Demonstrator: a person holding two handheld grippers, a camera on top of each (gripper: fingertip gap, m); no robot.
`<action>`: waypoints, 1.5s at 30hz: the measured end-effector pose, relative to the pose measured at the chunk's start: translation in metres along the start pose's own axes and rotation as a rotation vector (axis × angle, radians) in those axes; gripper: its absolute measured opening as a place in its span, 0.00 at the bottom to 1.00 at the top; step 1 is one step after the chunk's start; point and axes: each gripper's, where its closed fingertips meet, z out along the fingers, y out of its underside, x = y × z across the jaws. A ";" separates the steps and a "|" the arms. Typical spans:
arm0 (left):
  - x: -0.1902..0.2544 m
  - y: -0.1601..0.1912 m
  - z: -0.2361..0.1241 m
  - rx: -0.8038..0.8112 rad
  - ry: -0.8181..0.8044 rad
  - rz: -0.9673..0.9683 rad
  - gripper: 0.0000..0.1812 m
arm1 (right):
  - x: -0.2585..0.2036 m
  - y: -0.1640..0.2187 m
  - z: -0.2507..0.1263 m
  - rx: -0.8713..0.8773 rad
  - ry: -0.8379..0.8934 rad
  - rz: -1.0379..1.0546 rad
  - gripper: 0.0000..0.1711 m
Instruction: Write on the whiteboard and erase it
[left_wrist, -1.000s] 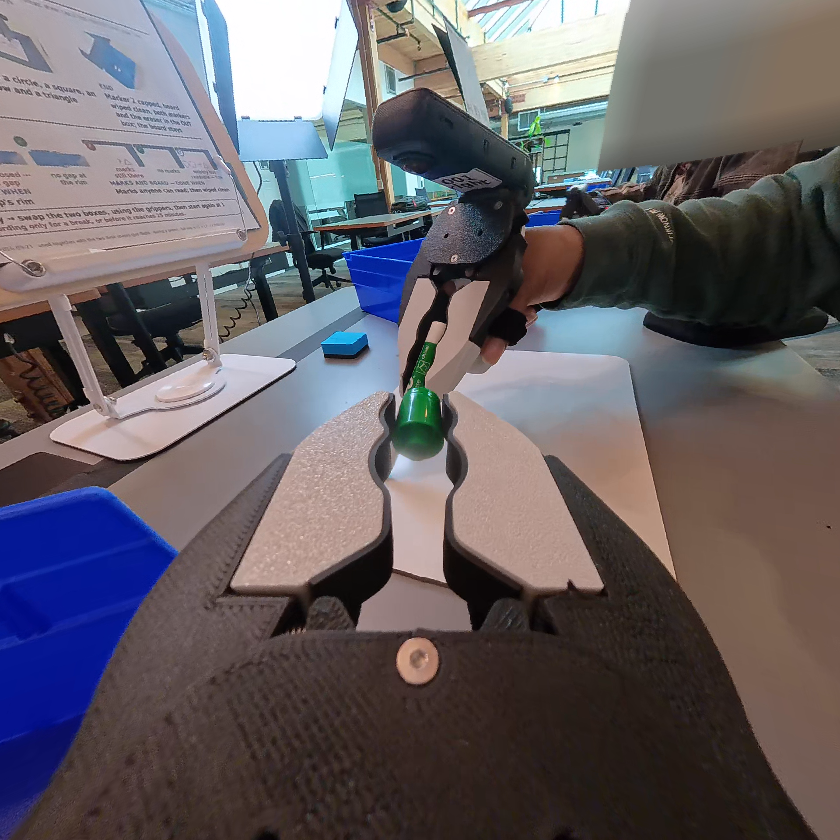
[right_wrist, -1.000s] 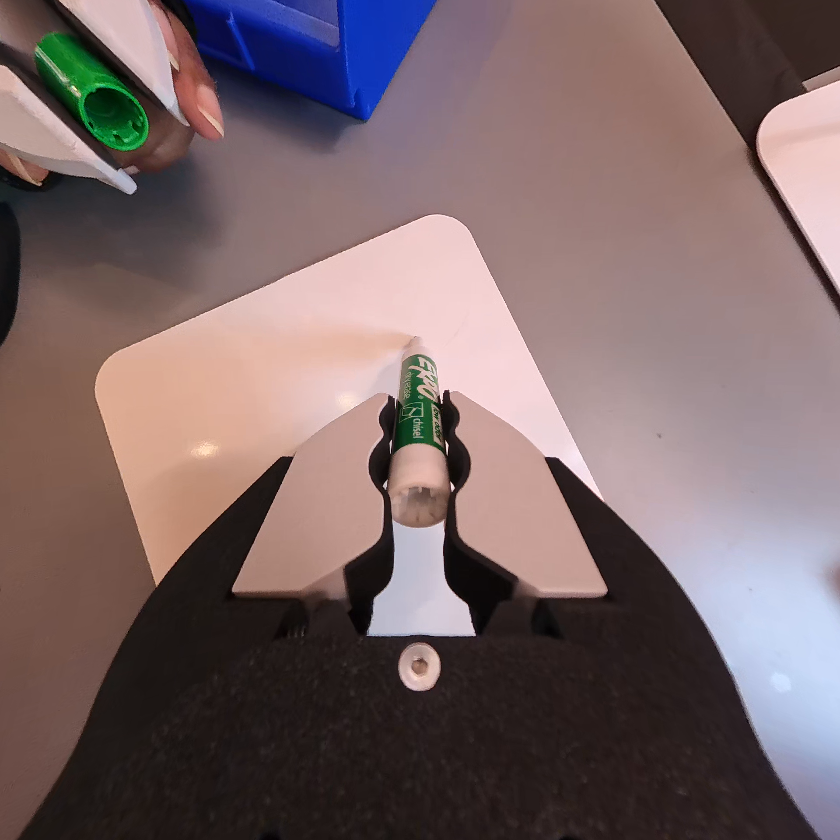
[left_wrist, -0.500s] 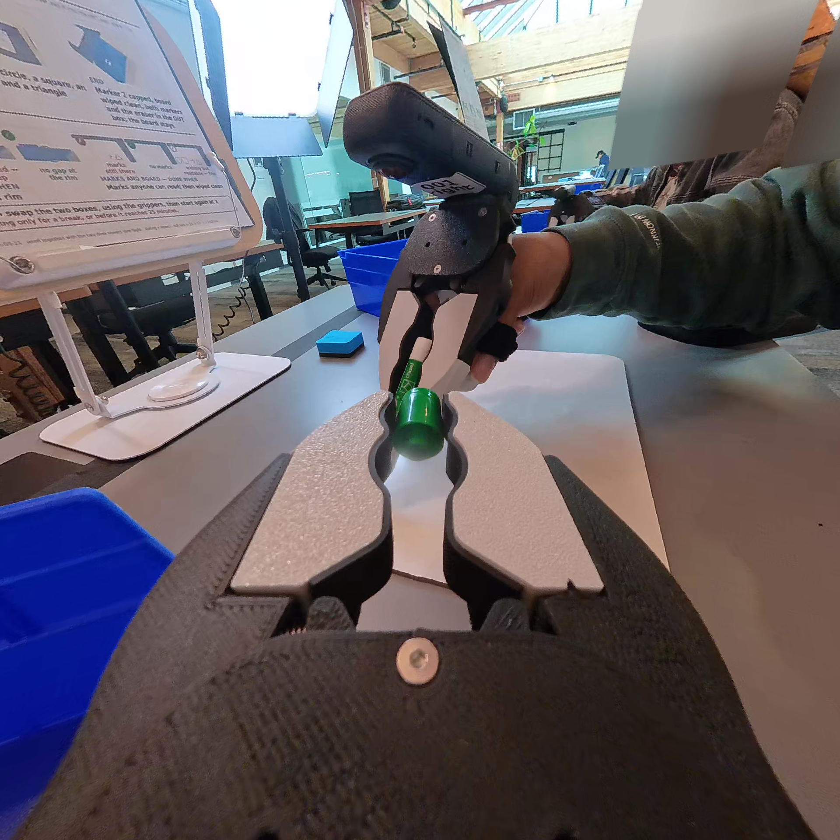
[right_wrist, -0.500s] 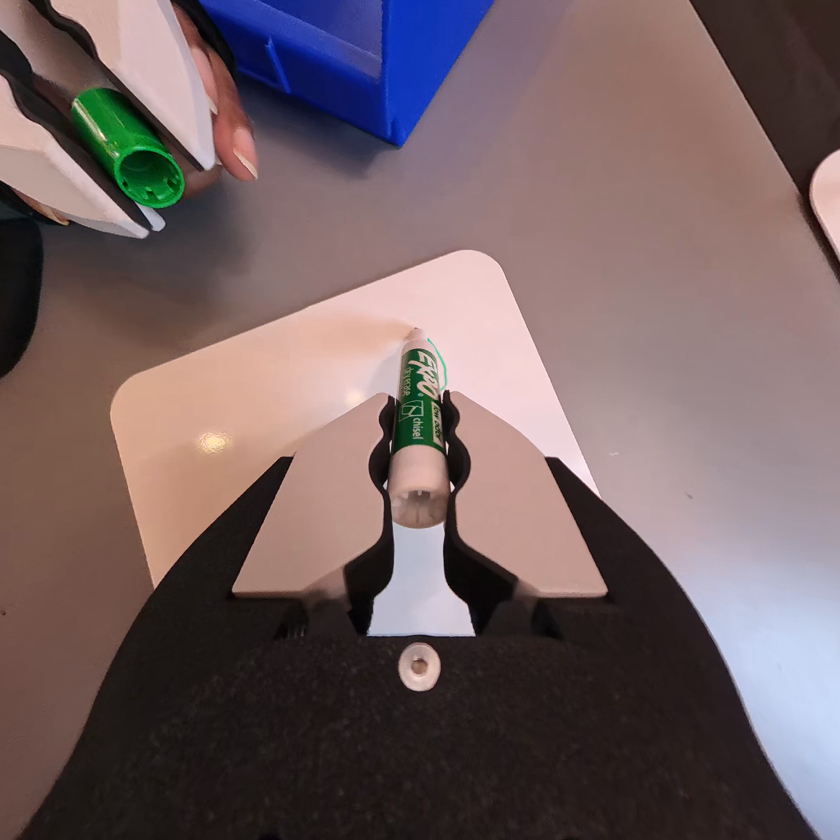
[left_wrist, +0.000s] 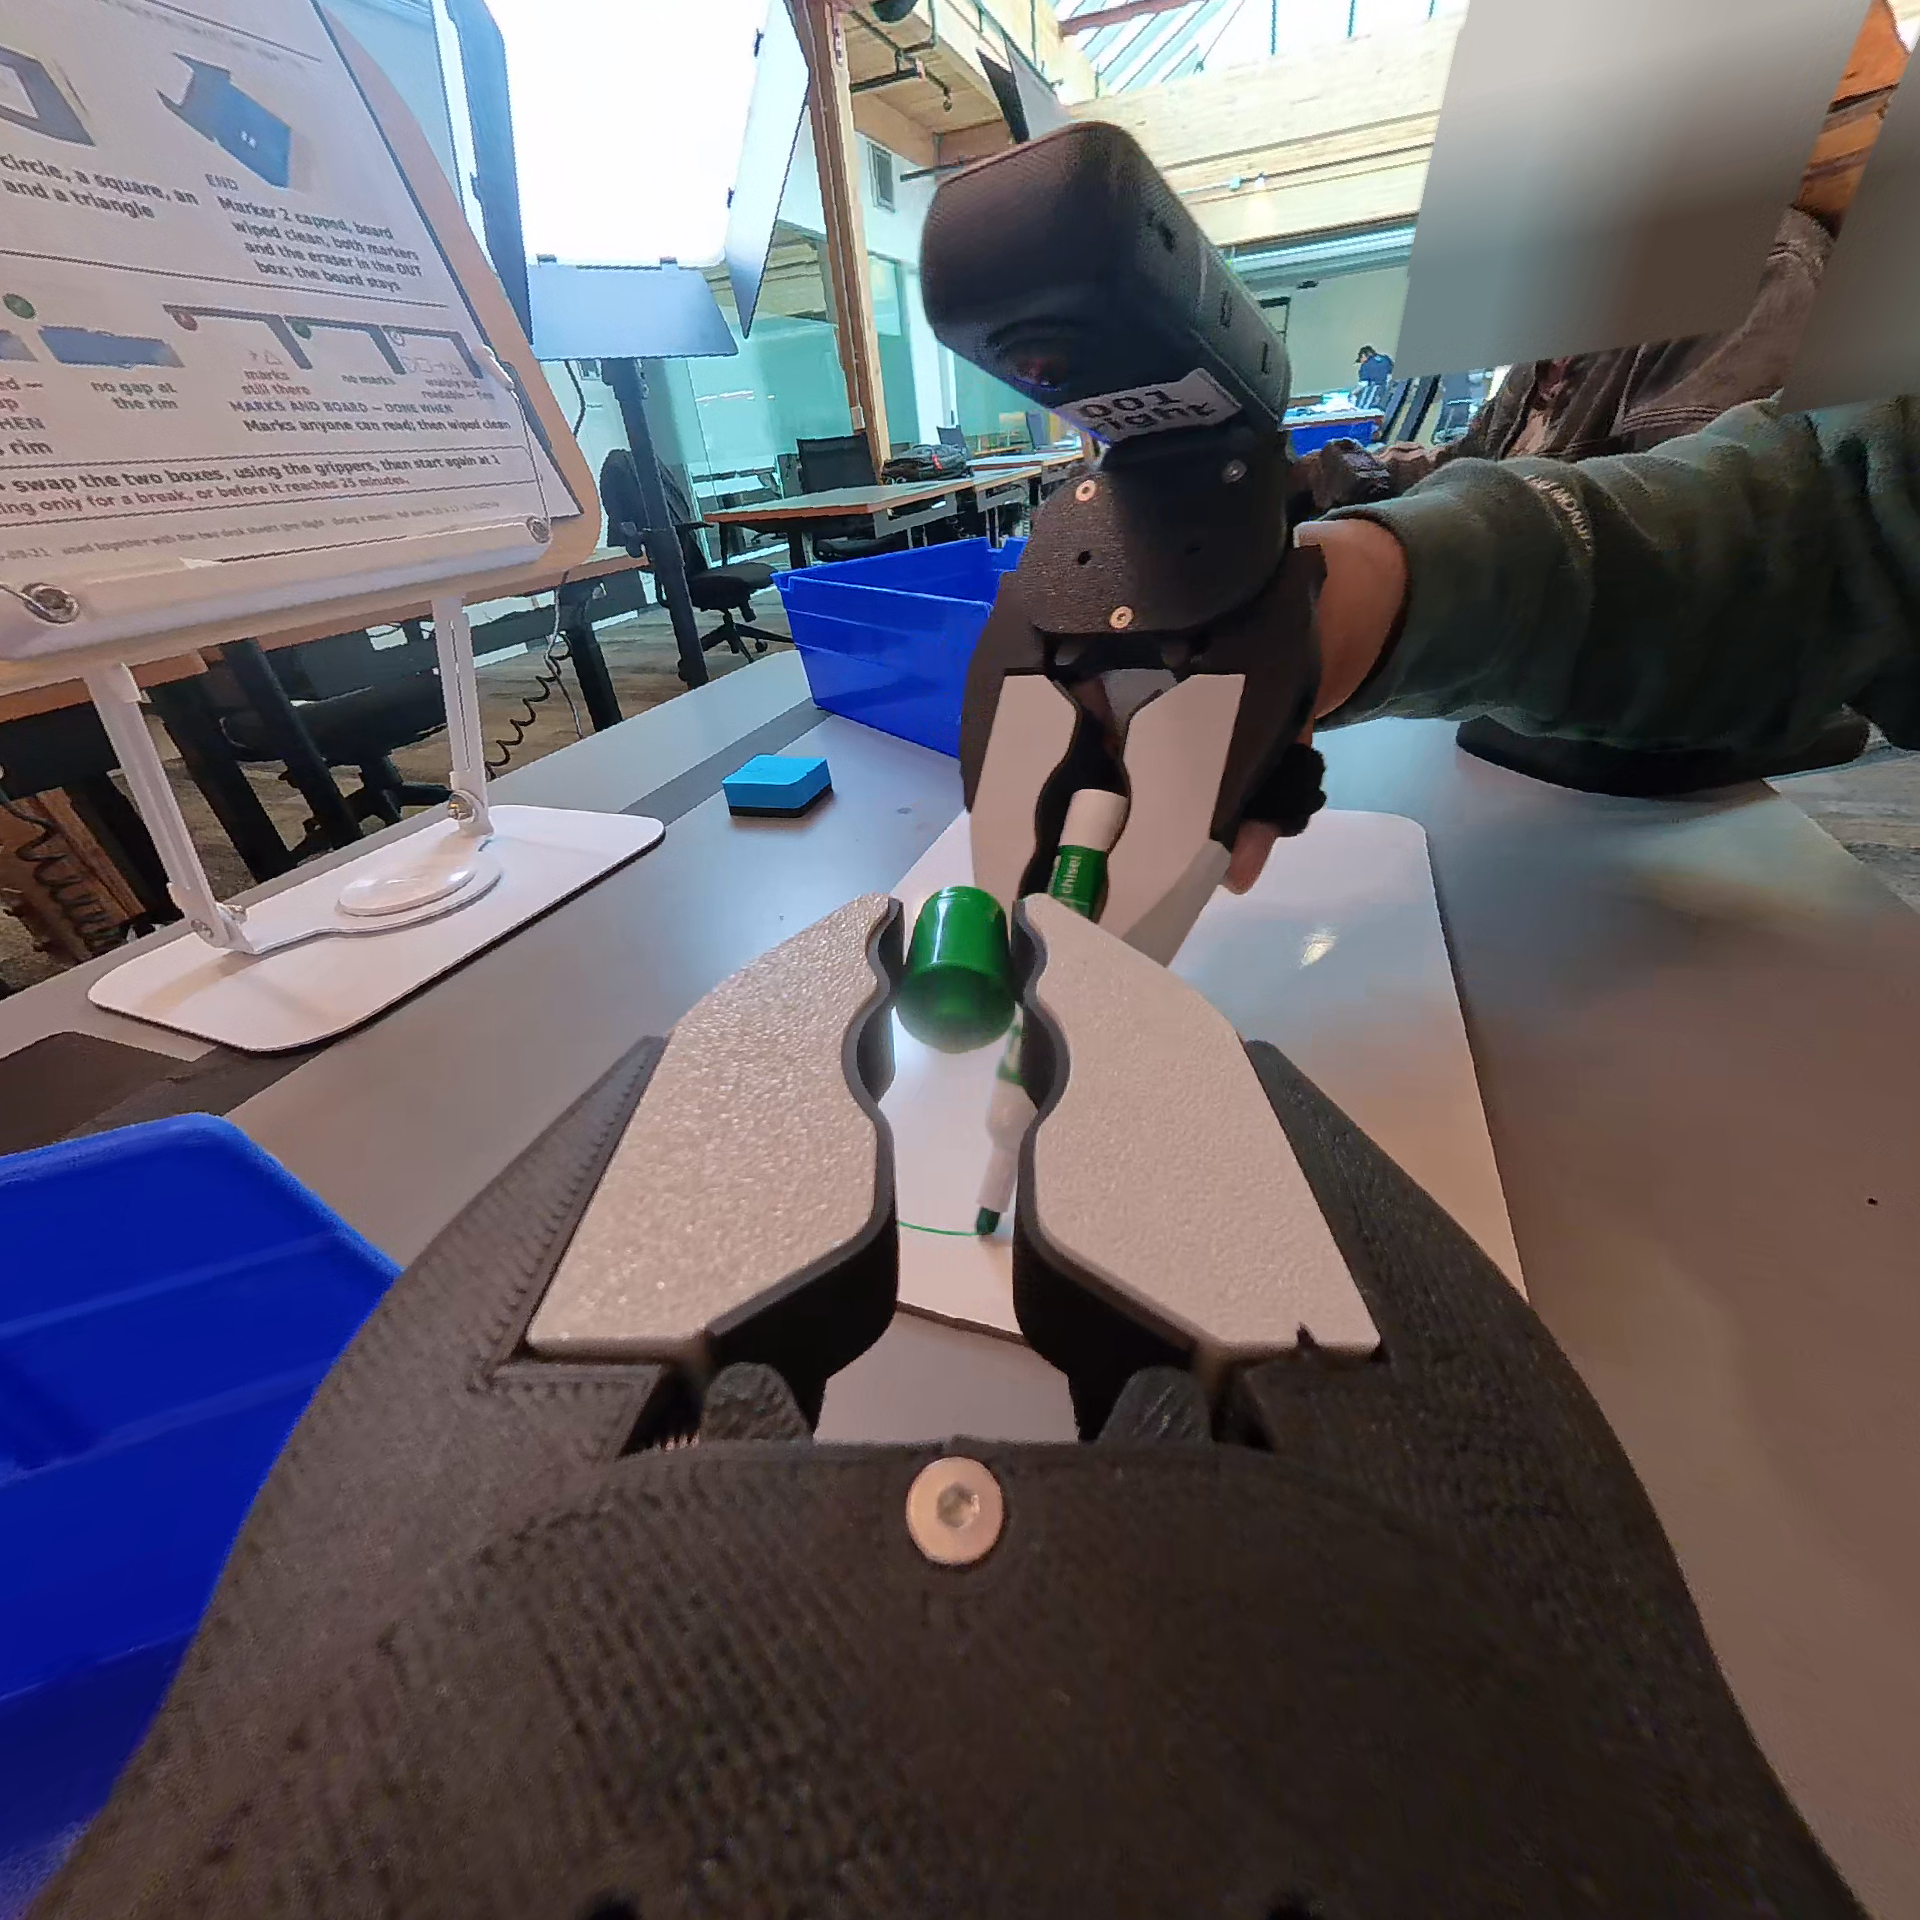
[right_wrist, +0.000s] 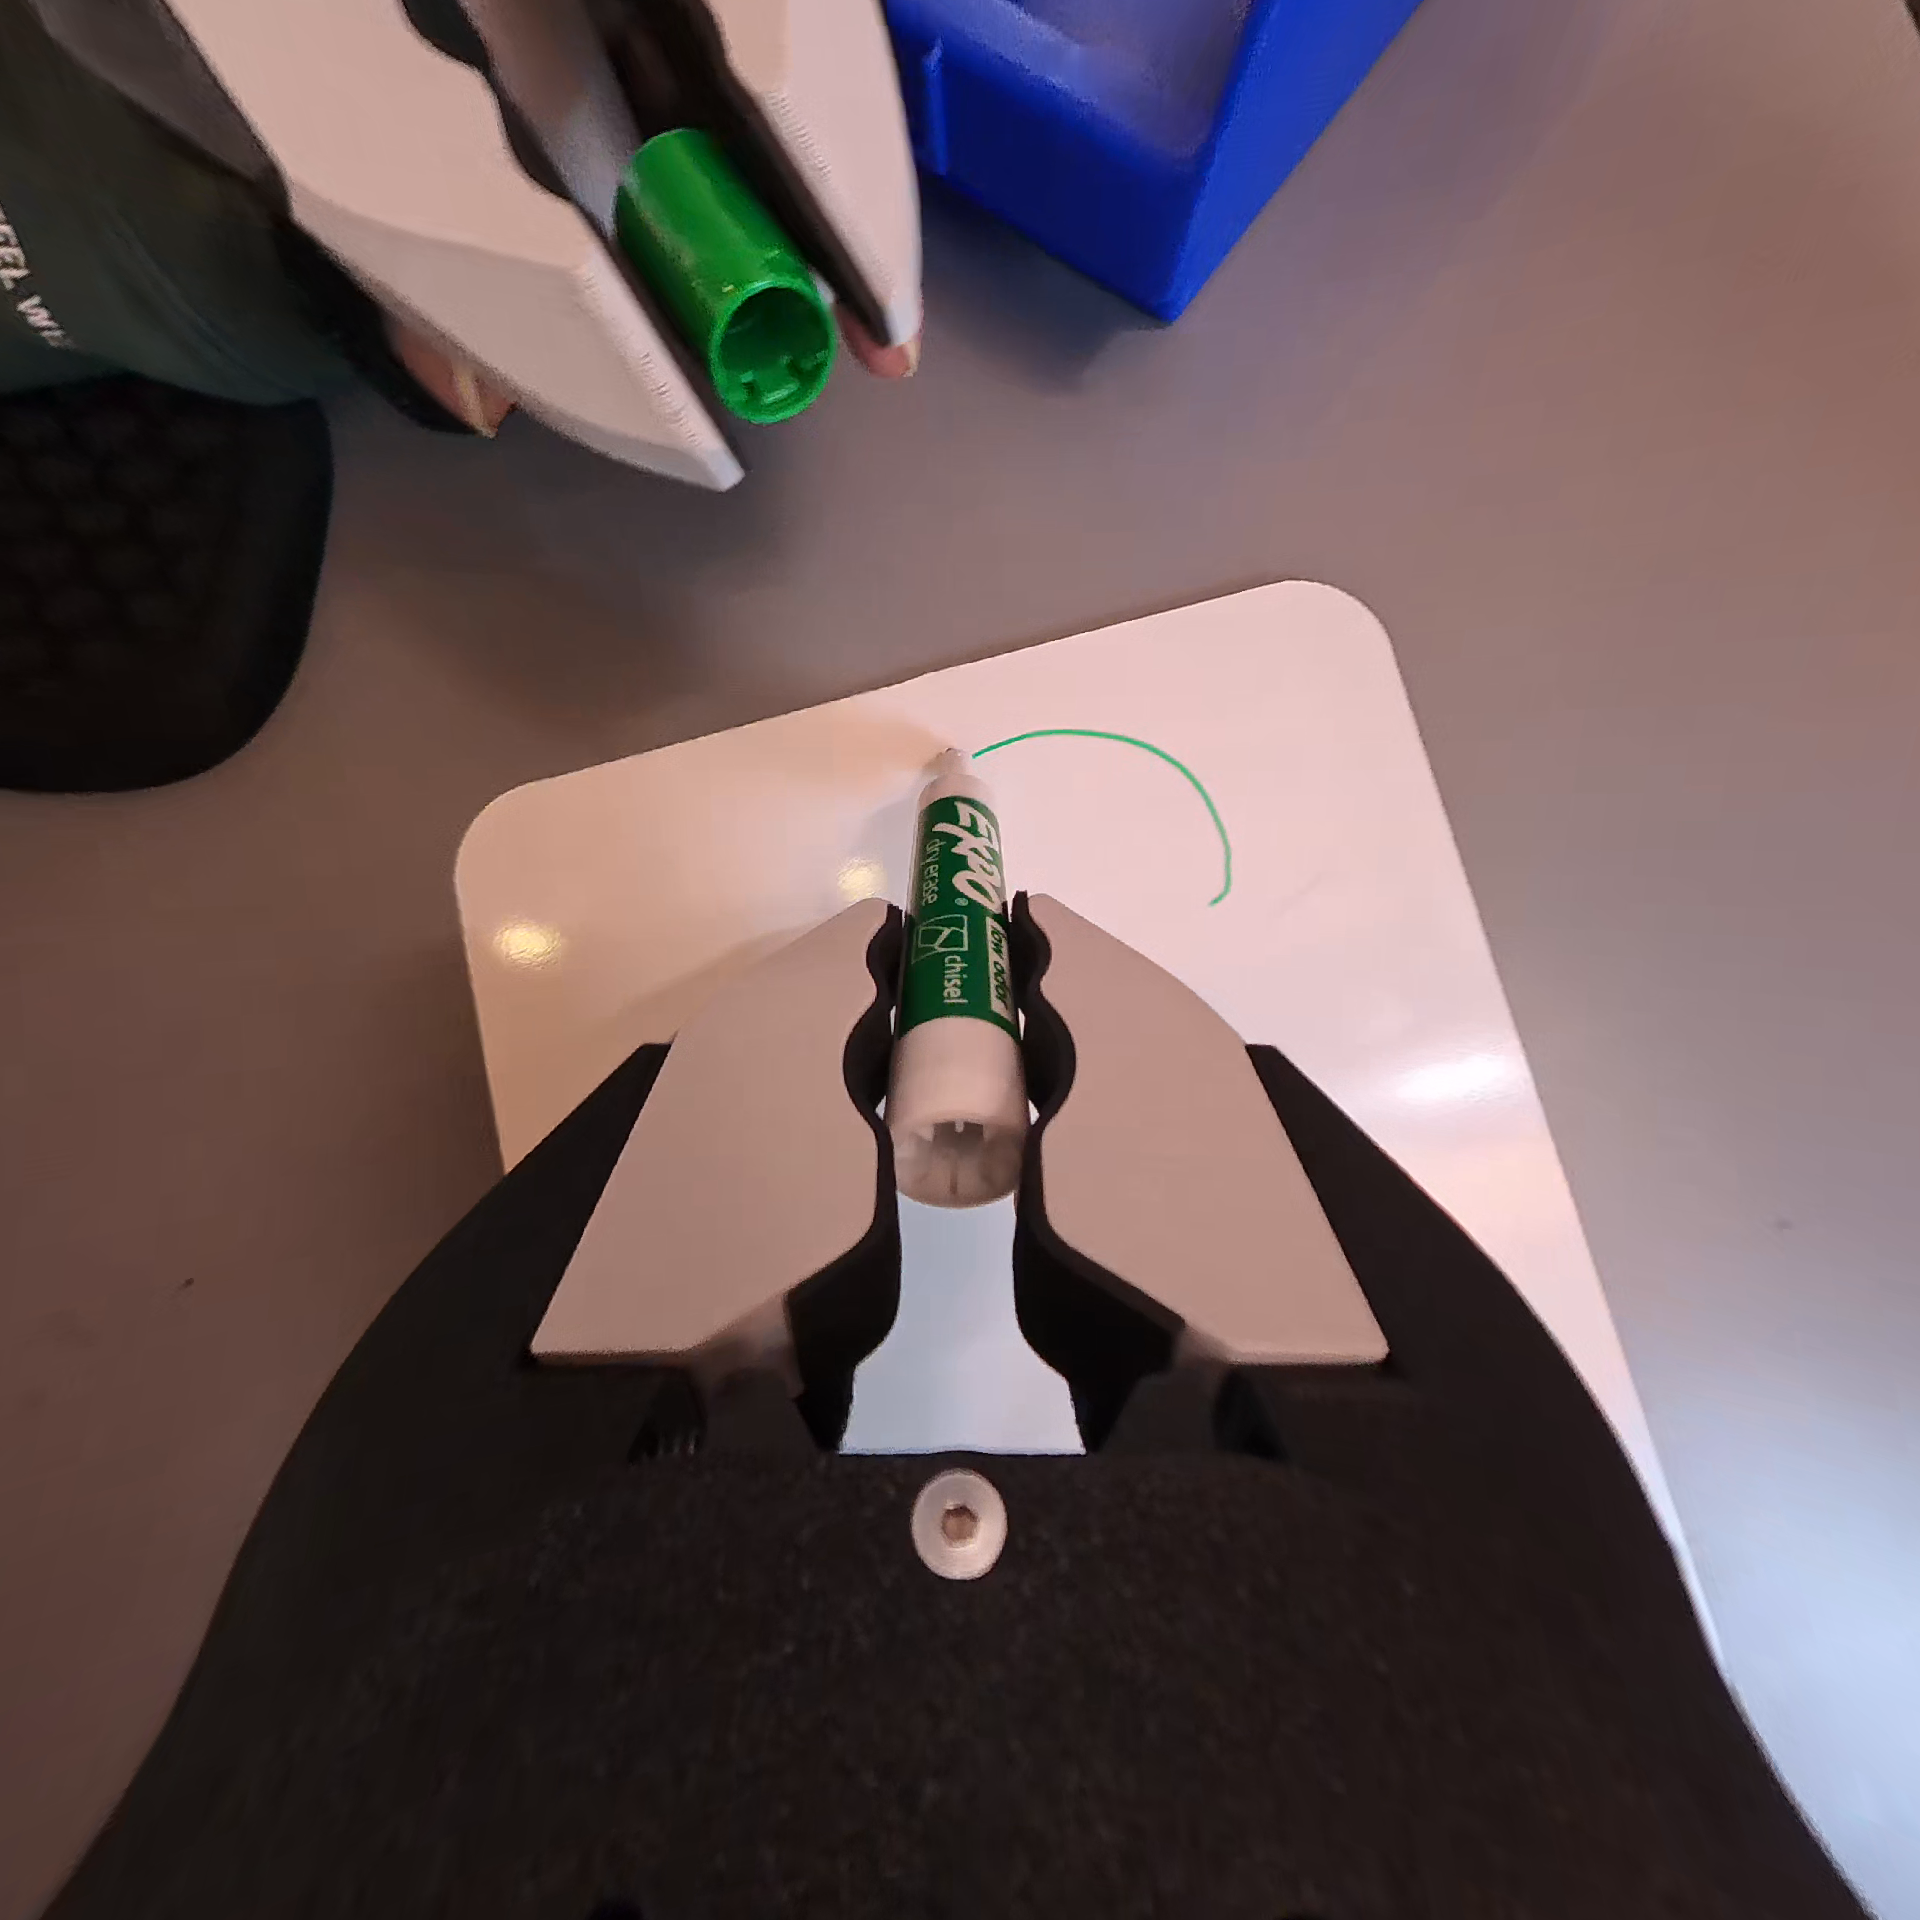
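Right gripper clamped labelled green marker, tip touching whiteboard beside green arc. Left gripper clamped green cap above whiteboard's near edge.

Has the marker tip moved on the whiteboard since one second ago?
Yes. The marker tip has travelled along the whiteboard, leaving a green arc to its right that was absent earlier.

Left wrist cam sits low, looking across the table twd right gripper. Right wrist cam looks steeply down, close. Both share whiteboard, marker.
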 end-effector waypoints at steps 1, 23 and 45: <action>0.000 0.000 0.000 0.001 0.000 0.001 0.11 | -0.003 0.002 -0.001 -0.003 -0.003 -0.004 0.12; 0.002 -0.001 0.000 0.005 0.006 0.000 0.11 | 0.013 0.044 -0.033 -0.046 0.080 0.047 0.11; 0.002 0.000 0.001 0.005 0.013 -0.012 0.11 | 0.023 0.025 -0.035 0.030 0.076 0.050 0.11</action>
